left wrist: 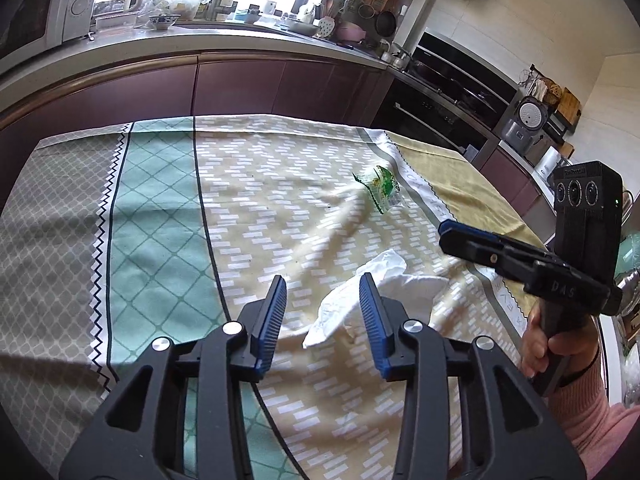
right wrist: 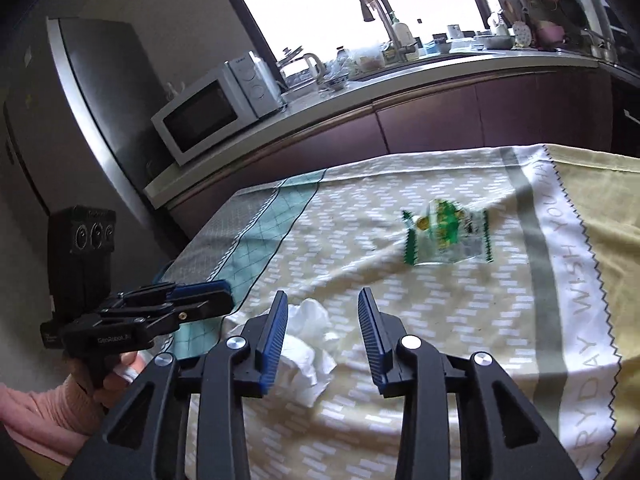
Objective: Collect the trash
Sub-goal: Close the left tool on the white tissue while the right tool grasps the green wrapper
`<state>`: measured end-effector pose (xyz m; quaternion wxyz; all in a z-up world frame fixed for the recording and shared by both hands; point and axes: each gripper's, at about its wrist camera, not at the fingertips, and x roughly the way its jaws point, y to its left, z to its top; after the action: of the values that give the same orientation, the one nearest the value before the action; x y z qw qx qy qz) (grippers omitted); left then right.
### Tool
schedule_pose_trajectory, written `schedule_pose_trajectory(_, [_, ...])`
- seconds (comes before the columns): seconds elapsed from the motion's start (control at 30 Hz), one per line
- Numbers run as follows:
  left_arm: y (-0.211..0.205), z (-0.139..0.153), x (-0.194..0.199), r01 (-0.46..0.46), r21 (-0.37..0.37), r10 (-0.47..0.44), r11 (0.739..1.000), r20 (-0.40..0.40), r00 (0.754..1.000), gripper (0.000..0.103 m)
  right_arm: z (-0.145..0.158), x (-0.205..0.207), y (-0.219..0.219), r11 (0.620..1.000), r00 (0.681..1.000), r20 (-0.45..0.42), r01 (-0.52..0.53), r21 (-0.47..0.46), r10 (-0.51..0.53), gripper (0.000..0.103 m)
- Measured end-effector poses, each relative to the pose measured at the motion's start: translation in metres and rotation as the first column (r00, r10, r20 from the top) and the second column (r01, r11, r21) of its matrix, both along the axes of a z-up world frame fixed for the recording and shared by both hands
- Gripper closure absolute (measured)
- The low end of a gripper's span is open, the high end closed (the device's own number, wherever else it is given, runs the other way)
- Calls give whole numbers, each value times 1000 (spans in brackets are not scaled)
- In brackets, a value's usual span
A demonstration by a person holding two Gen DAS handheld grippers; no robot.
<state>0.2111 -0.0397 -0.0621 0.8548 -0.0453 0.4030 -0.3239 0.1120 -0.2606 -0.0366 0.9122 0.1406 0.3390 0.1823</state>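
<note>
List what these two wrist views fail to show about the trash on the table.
- Crumpled white tissue: the left gripper's right finger covers part of it; in the right wrist view the right gripper's left finger does.
- Green-printed clear plastic wrapper: blurred in the right wrist view, small in the left; its print is unreadable.
- Patterned tablecloth: near edge hidden behind both grippers. No bin in view.
</note>
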Motion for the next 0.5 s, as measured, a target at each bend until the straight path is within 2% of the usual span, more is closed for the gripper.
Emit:
schedule_pose_trajectory(0.1, [-7, 0, 1, 20, 13, -20, 1000, 11, 1000, 60, -4, 15, -24, 994, 995, 1, 105, -24, -105, 63])
schedule_pose_trajectory(0.2, [-17, -2, 1, 46, 23, -46, 999, 4, 999, 57, -17, 38, -44, 982, 982, -38, 185, -39, -186, 58])
schedule_pose_trajectory(0.27, [-22, -5, 1, 64, 29, -64, 998, -1, 998, 55, -26, 54, -53, 976, 975, -60, 214, -39, -216, 52])
schedule_pose_trajectory(0.37, [-30, -8, 0, 82, 48, -82, 995, -2, 997, 51, -36, 72, -63, 976, 970, -105, 220, 10, -217, 49])
schedule_pose_trajectory(0.5, [-40, -12, 2, 99, 73, -99, 992, -7, 995, 50, -43, 90, -61, 980, 971, -140, 199, 24, -194, 47])
